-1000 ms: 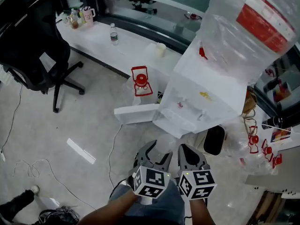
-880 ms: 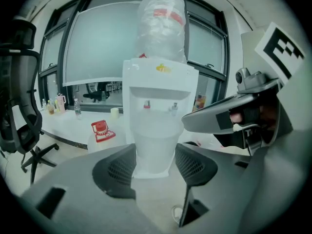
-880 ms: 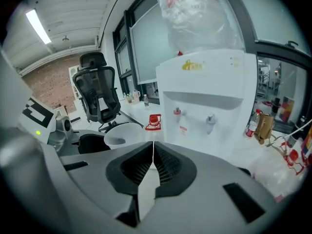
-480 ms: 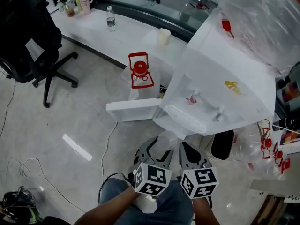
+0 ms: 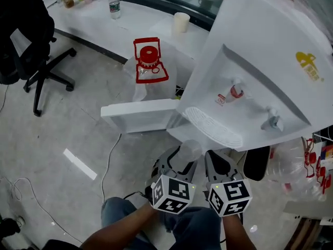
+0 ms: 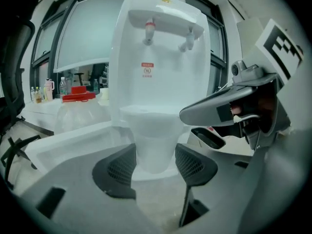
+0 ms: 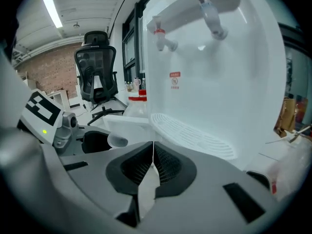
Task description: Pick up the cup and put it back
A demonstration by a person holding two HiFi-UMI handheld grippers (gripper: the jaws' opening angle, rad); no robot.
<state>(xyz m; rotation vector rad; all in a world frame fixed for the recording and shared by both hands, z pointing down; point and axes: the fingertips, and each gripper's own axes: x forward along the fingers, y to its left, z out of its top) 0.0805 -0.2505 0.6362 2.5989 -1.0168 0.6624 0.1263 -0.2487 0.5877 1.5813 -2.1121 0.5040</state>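
A clear plastic cup (image 5: pixel 188 151) sits upright between the jaws of my left gripper (image 5: pixel 179 161), which is shut on it. In the left gripper view the cup (image 6: pixel 155 145) fills the gap between the two dark pads, in front of the white water dispenser (image 6: pixel 161 57). My right gripper (image 5: pixel 221 163) is just to the right of the left one, shut with nothing in it; its pads meet in the right gripper view (image 7: pixel 152 152). Both grippers are low in front of the dispenser's ribbed drip tray (image 5: pixel 213 129), below the red tap (image 5: pixel 235 91).
A large water jug with a red cap (image 5: pixel 148 61) stands left of the dispenser (image 5: pixel 270 61). A white panel (image 5: pixel 138 116) lies beside its base. Behind are a long white table (image 5: pixel 93 27) with a paper cup (image 5: pixel 181 21) and a bottle (image 5: pixel 114 7), and an office chair (image 5: pixel 26 35).
The dispenser has come closer and larger in the head view. Both grippers stay side by side with the cup still in the left one.
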